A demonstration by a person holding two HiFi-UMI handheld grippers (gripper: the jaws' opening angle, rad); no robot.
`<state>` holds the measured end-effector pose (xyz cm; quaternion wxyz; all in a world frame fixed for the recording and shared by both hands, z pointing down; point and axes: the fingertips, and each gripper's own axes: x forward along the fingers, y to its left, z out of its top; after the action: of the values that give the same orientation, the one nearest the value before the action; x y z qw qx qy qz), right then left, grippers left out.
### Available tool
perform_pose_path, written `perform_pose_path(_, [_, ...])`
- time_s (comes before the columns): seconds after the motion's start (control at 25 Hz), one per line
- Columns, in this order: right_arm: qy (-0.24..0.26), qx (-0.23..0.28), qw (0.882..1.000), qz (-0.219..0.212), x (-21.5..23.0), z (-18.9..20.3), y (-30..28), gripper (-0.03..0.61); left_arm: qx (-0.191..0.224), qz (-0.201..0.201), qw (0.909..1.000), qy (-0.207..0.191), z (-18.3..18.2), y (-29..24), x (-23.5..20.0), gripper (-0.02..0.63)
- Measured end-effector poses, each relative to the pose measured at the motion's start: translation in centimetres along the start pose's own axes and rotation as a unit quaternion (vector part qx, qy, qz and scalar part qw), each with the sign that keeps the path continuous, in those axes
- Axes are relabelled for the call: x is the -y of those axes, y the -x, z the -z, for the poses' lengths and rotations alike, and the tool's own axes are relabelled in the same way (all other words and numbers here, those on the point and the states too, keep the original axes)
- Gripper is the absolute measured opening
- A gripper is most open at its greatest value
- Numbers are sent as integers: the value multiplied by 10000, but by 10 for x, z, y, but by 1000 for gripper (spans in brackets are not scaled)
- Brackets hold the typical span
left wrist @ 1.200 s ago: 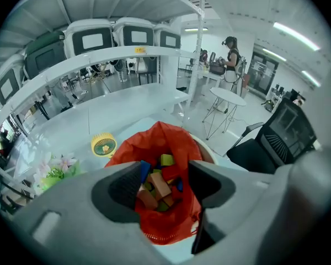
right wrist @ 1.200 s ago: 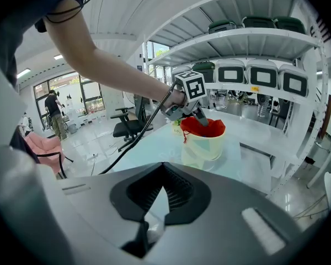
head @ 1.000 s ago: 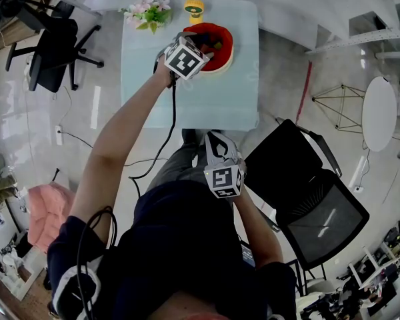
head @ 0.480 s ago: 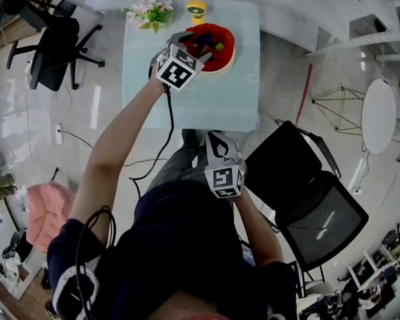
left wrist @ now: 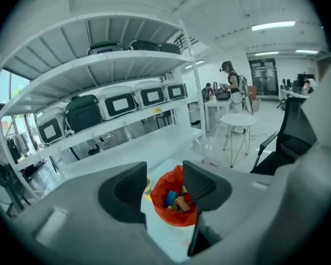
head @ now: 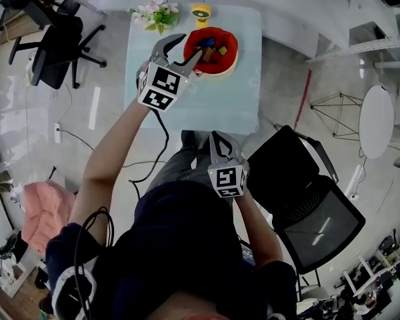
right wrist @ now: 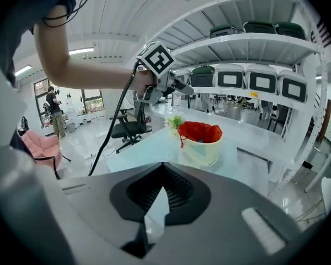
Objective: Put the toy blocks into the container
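Pale blue table (head: 207,99) stands on a glossy white floor, the person seated at its near edge.

Left gripper (head: 185,49) hangs over the table's far half, just left of the container (head: 232,57). Its own view (left wrist: 164,184) shows the jaws closing with nothing between them; through the gap appear the red lining of the container (left wrist: 176,218) and the toy blocks (left wrist: 176,199) piled inside, blue, brown and yellow among them. The head view shows the same blocks (head: 212,45) from above.

Right gripper (head: 218,139) is held low by the person's lap, off the table's near edge. In its own view (right wrist: 163,167) the jaw tips meet, clenched on nothing. Only this view shows the cream outer wall of the container (right wrist: 201,150) and the left arm and marker cube raised above it.

Flowers (head: 155,12) sit at the far left corner, a small yellow object (head: 201,11) beside them, just beyond the container. A black chair (head: 307,192) stands to the right, a pink seat (head: 43,212) to the near left.

Only the left gripper view shows the white shelves with cases (left wrist: 121,104) behind the table and a person standing (left wrist: 231,81) far off.
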<state>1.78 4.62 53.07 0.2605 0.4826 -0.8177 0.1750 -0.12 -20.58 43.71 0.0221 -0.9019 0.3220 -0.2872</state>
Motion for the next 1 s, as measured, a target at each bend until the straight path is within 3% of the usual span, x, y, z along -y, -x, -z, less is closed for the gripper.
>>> perform_pose_path(0.16, [-71,61,9999,66,5,-4,3,0,313,-161,9994,23,-14,27,-2,185])
perform_pose_path(0.64, [-120,632,9971,405,26,-43,25,0,1170,-899,9890,41,-37,111,-5,6])
perform_pose_path(1.0, [-265,1150,9909,650,39,-74,49,0,1763,-1437,9738,-45,-39,170,-8,3])
